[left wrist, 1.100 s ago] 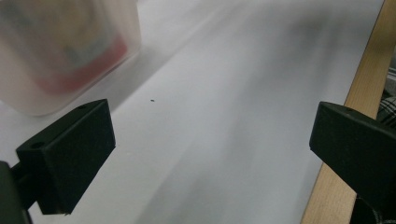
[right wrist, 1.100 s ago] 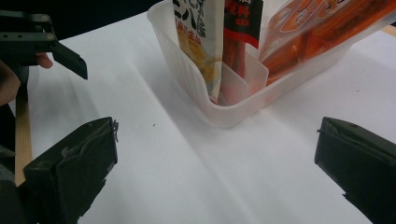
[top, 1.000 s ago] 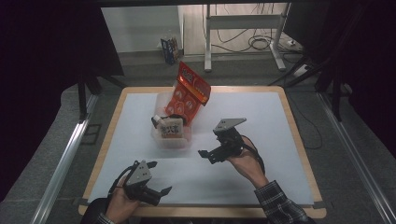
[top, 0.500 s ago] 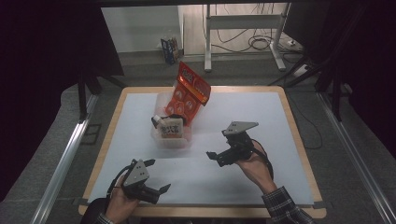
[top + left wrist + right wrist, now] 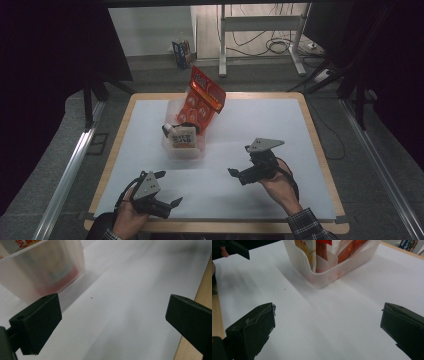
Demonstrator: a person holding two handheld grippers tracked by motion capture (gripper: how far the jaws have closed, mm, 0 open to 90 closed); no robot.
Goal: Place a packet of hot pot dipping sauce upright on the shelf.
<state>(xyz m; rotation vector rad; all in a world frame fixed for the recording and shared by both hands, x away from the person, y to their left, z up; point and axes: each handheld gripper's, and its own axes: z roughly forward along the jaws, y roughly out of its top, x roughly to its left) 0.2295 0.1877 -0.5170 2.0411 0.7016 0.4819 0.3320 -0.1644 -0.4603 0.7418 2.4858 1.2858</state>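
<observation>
A translucent plastic bin [image 5: 184, 148] stands left of the table's middle, holding snack packets. A tall orange packet [image 5: 201, 102] leans out of its far end and a pale packet [image 5: 182, 137] sits at its near end. My left gripper [image 5: 167, 190] is open near the front edge, below and left of the bin, with nothing between its jaws. My right gripper [image 5: 239, 175] is open too, off to the bin's right and empty. The bin [image 5: 41, 270] lies ahead of the left jaws, and the bin [image 5: 329, 261] also lies beyond the right jaws.
The white sheet [image 5: 260, 125] covers the wooden table [image 5: 320, 150], whose edge [image 5: 197, 292] runs close to the left gripper. Metal rails run along both sides of the table. A desk frame and cables stand on the floor behind.
The right gripper has drawn back toward the front and right, away from the bin. The left gripper has shifted slightly. The bin and packets have stayed put.
</observation>
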